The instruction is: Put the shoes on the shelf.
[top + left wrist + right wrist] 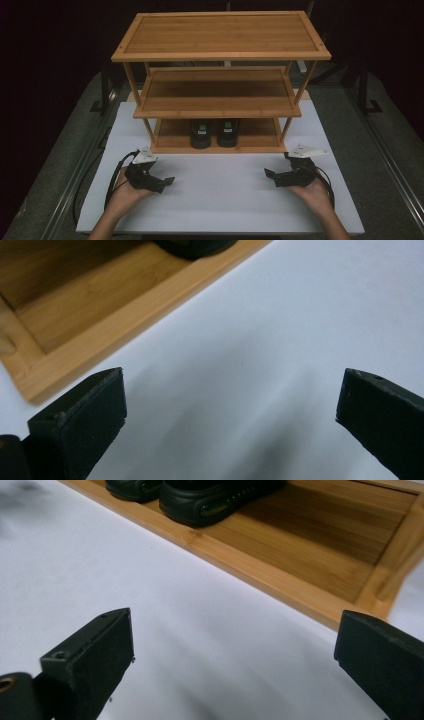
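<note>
We hold the left gripper (165,183) and right gripper (272,176) spread, empty, above the white table (220,195). The likely targets are the black shoes (214,134) on the bottom tier of the three-tier bamboo rack (220,107); approach low, clearing the front lip.

White table (220,200) bears bamboo rack (220,55); black shoes (214,134) on bottom shelf

Left gripper (169,182), right gripper (270,175): jaws spread wide, empty.

Honey-brown wooden rack (220,35), black shoes (214,134), white table (220,200).
</note>
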The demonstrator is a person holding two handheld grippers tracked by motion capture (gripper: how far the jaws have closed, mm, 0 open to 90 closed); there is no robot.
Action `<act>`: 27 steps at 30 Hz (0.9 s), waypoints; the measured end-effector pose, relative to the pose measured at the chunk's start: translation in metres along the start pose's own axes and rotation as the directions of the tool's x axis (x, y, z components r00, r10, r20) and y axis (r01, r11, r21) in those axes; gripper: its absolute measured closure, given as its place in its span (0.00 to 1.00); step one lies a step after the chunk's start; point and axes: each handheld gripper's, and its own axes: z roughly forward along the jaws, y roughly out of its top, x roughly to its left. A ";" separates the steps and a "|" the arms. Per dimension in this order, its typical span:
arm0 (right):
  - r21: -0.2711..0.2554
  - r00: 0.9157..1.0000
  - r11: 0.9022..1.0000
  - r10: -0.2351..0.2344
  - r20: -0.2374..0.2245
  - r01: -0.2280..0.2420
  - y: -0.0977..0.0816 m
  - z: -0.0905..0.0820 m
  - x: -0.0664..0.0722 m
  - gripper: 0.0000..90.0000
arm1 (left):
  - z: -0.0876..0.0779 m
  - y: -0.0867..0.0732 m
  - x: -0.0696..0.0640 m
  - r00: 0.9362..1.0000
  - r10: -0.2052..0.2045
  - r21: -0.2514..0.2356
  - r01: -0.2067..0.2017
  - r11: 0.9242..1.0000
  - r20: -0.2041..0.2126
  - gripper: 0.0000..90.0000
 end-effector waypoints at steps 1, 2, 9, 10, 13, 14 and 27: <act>-0.001 1.000 1.000 0.000 0.004 0.000 -0.002 -0.002 0.000 0.02 | -0.002 -0.002 0.000 1.000 0.000 -0.001 0.000 1.000 -0.001 0.00; 0.001 1.000 1.000 0.001 0.007 -0.001 -0.004 -0.005 0.000 0.02 | -0.003 -0.003 0.000 1.000 -0.002 -0.003 0.002 1.000 -0.003 0.00; 0.005 0.999 1.000 0.010 0.039 -0.010 -0.018 -0.022 -0.005 0.02 | -0.018 -0.018 0.000 1.000 -0.014 -0.022 0.013 1.000 -0.019 0.00; 0.007 0.999 1.000 0.014 0.042 -0.014 -0.020 -0.024 -0.006 0.02 | -0.020 -0.021 0.000 1.000 -0.014 -0.020 0.014 1.000 -0.019 0.00; 0.014 0.998 1.000 0.022 0.052 -0.023 -0.027 -0.030 -0.010 0.02 | -0.025 -0.029 0.001 0.999 -0.023 -0.018 0.023 1.000 -0.029 0.00; 0.019 0.998 0.999 0.028 0.053 -0.029 -0.029 -0.032 -0.011 0.02 | -0.027 -0.032 0.002 0.999 -0.027 -0.018 0.026 0.999 -0.033 0.00; 0.067 0.994 0.997 0.035 0.101 -0.042 -0.052 -0.049 -0.018 0.02 | -0.046 -0.063 0.008 0.996 -0.046 0.006 0.047 0.999 -0.080 0.00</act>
